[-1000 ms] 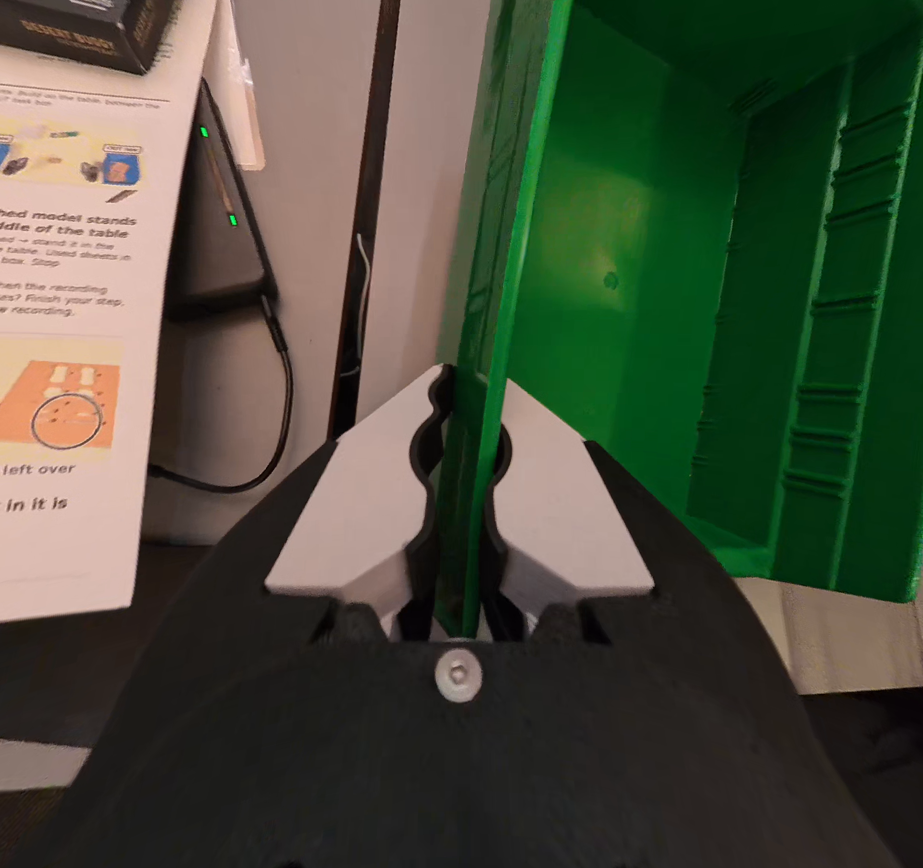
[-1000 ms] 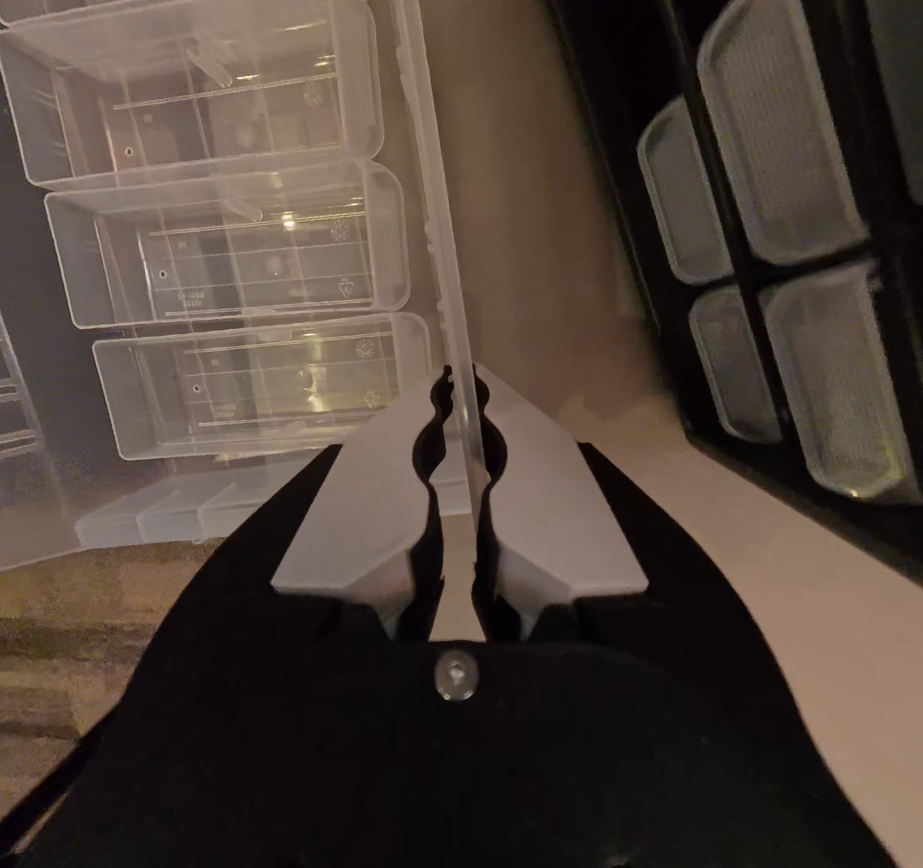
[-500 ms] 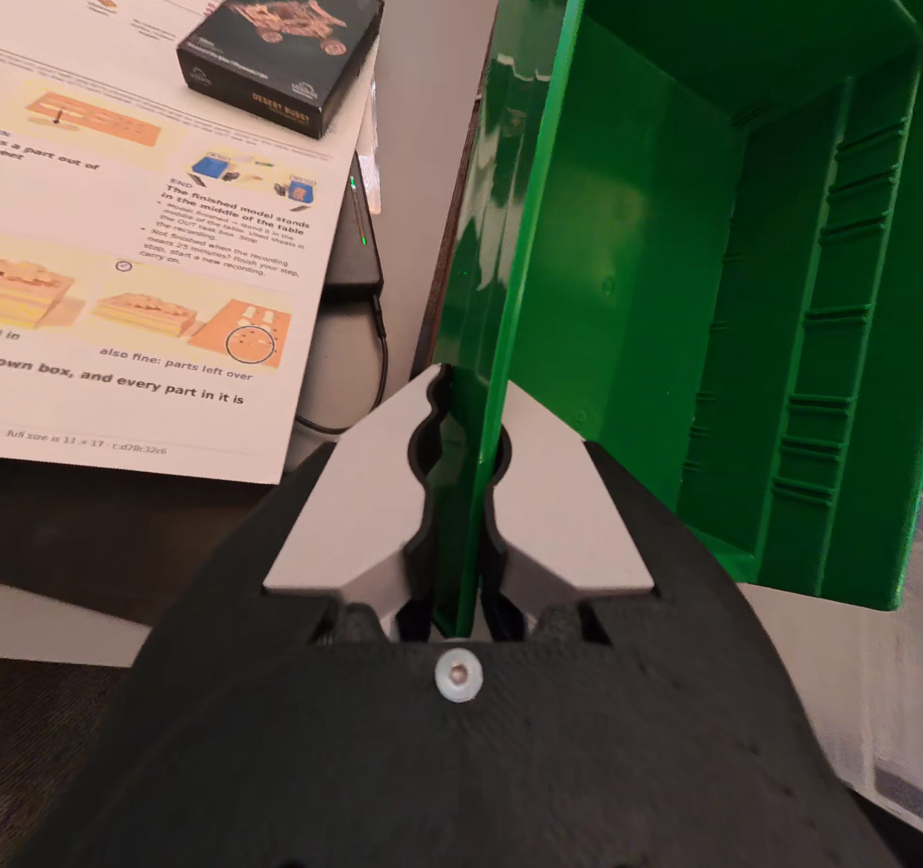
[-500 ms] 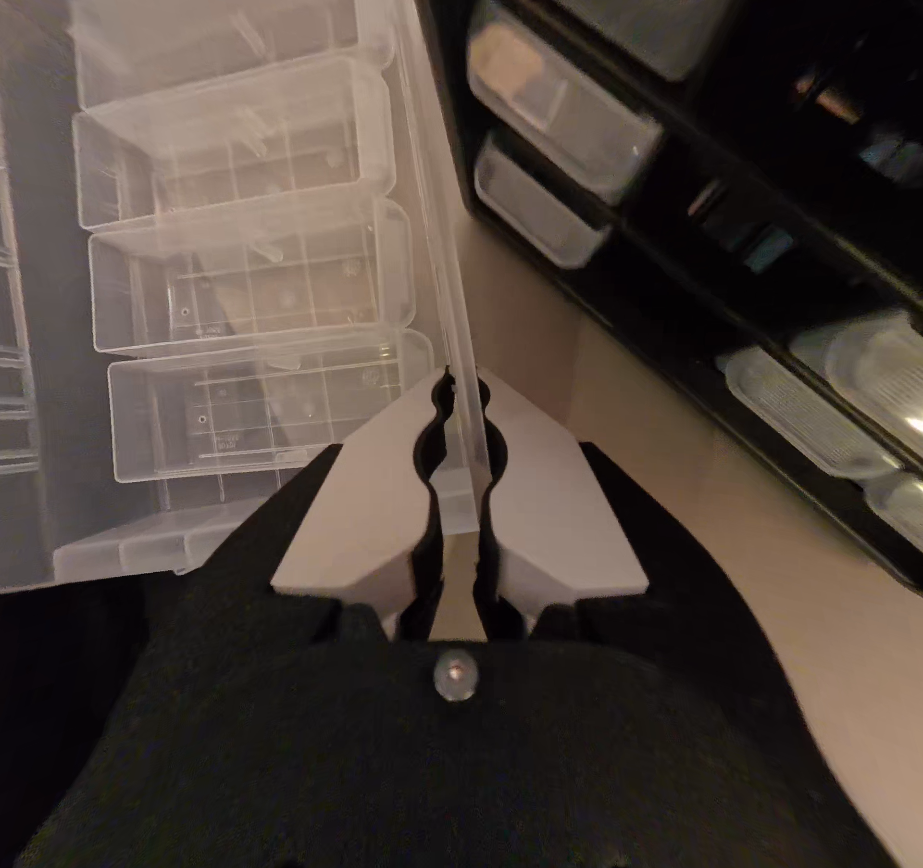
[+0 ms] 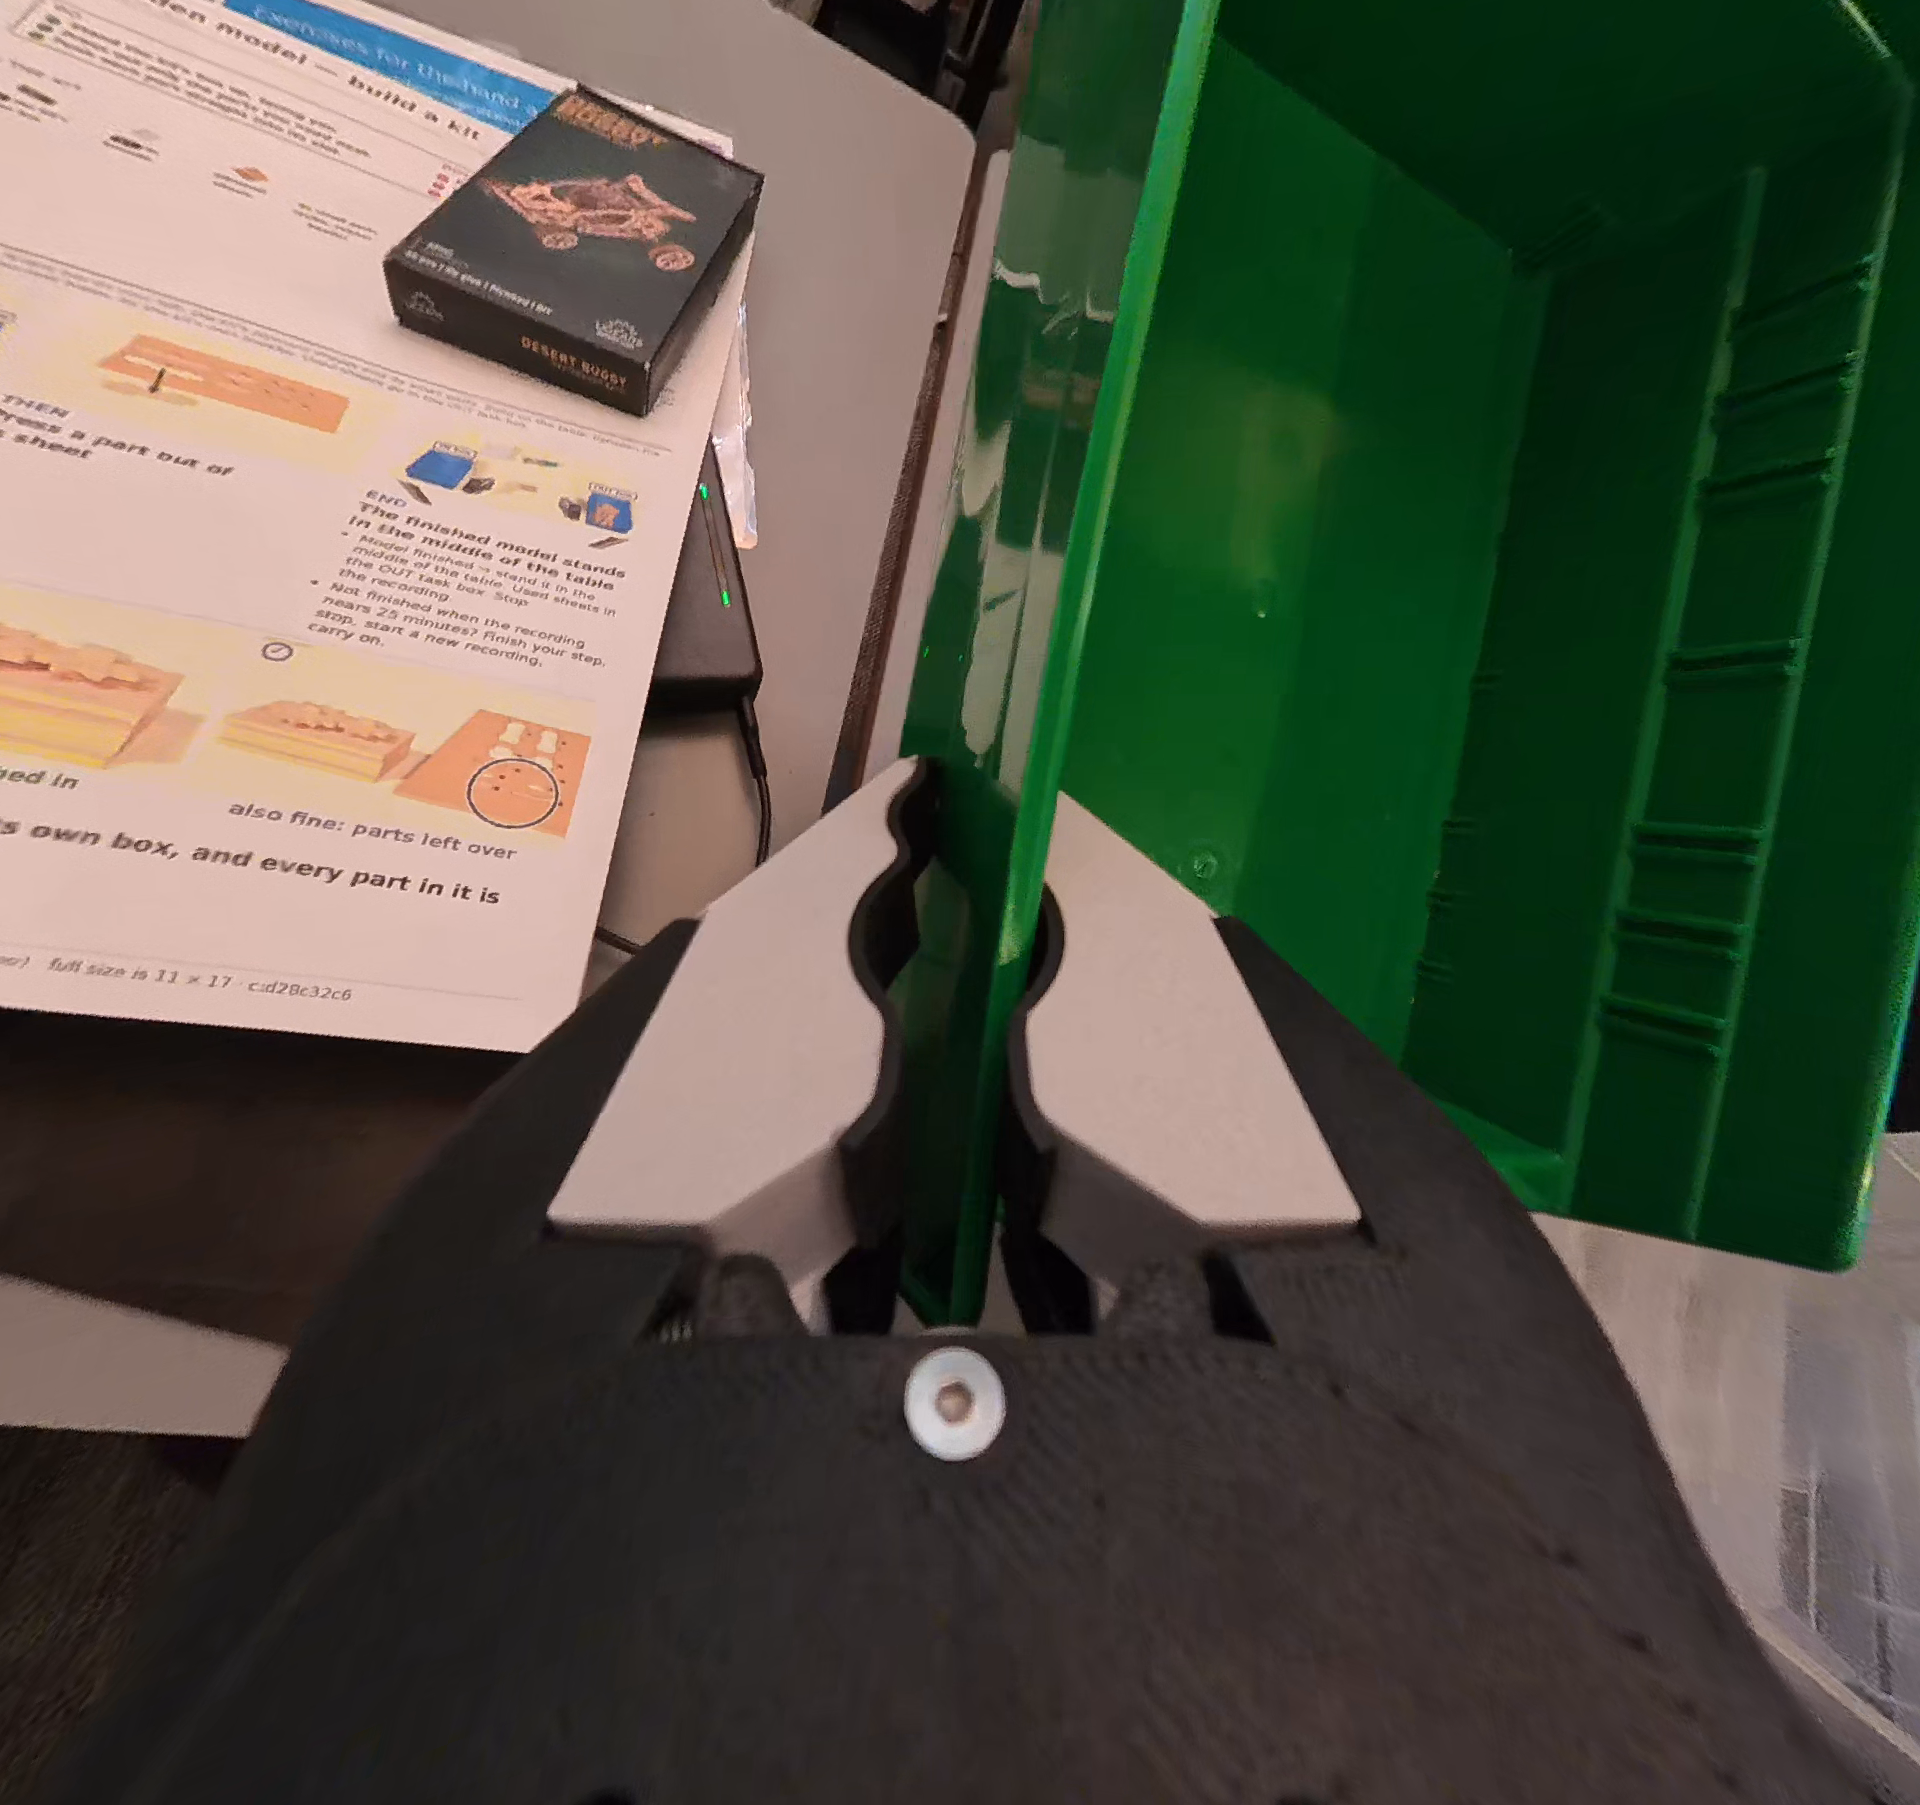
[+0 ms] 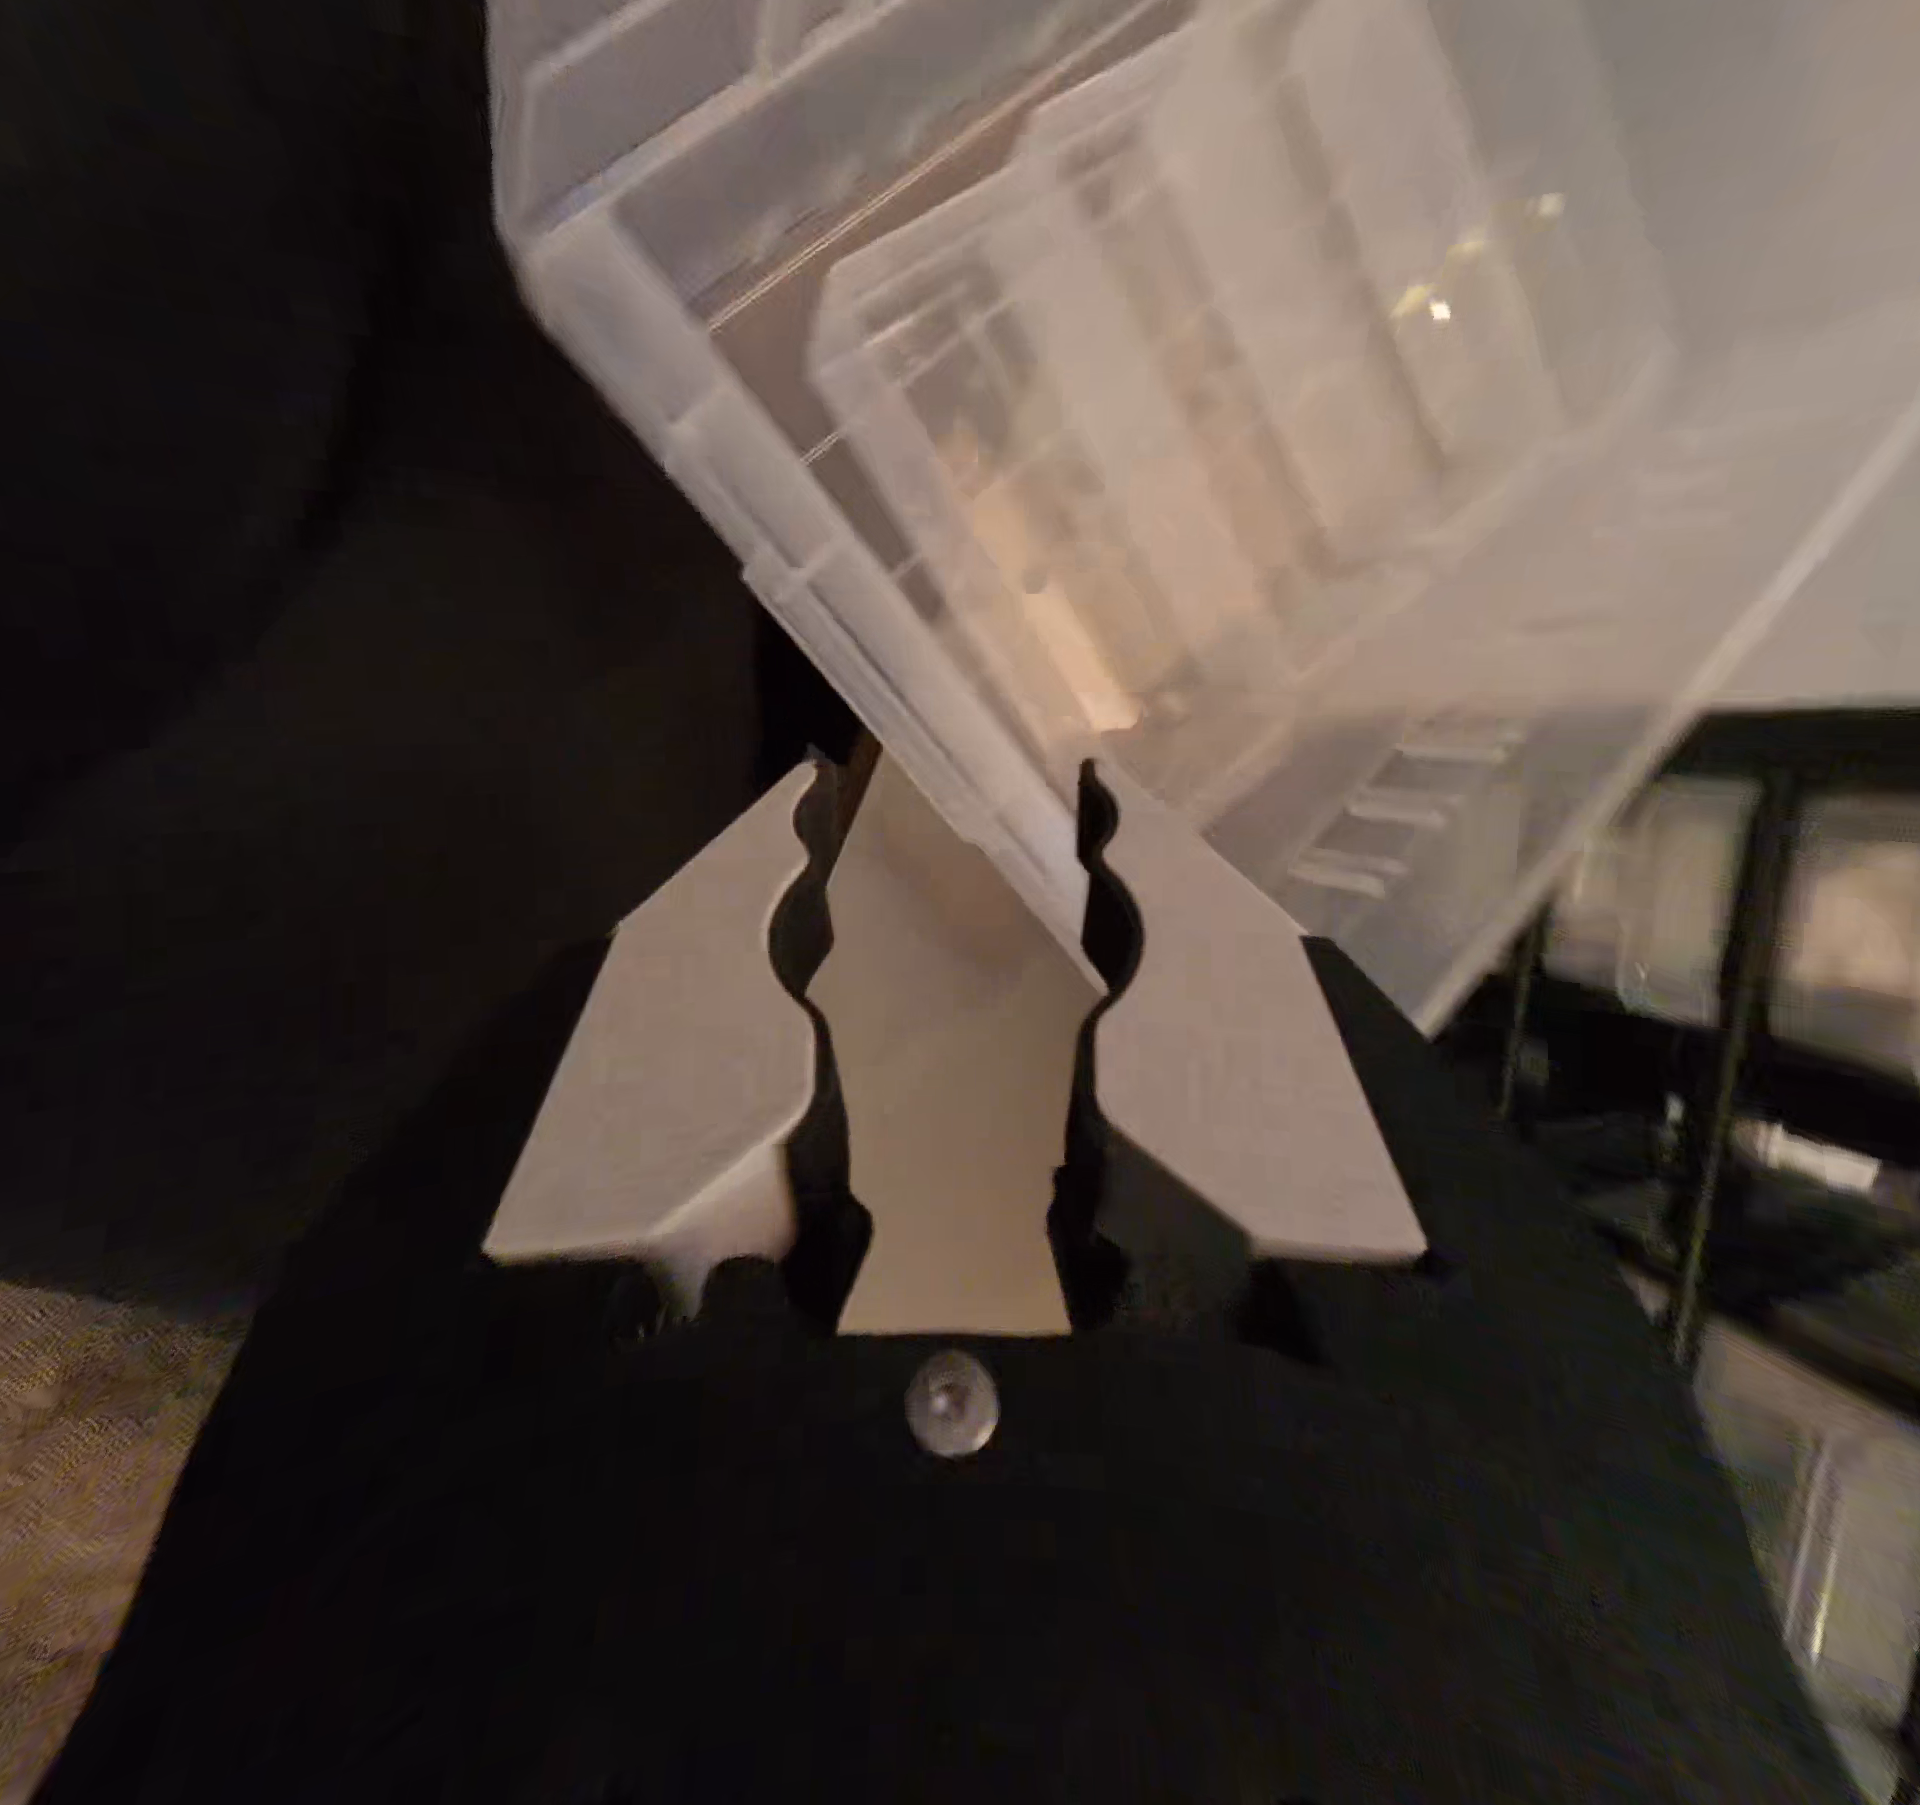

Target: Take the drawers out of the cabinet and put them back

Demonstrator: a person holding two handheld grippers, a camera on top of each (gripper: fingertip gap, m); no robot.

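Observation:
My left gripper [image 5: 977, 820] is shut on the left side wall of an empty green bin [image 5: 1351, 560], which is tipped so that its inside faces me. In the right wrist view a clear plastic bin [image 6: 1195, 301] holds several clear drawers [image 6: 1143, 467] and hangs tilted and blurred. Its rim runs slantwise across the gap of my right gripper [image 6: 948, 789], whose jaws stand apart, and leans on the right fingertip [image 6: 1101, 820]. The black cabinet [image 6: 1756, 924] with clear drawers [image 6: 1849, 914] in its slots is at the right.
A grey table [image 5: 831, 145] to the left of the green bin carries a printed sheet [image 5: 260, 508], a small black box [image 5: 571, 249] and a black power bank [image 5: 707, 612] with a cable. Patterned floor [image 6: 62, 1443] shows at the lower left.
My right gripper has opened and let go of the clear bin's wall; the bin now sits tilted across the gap. My left gripper kept its hold while the green bin rose and swung.

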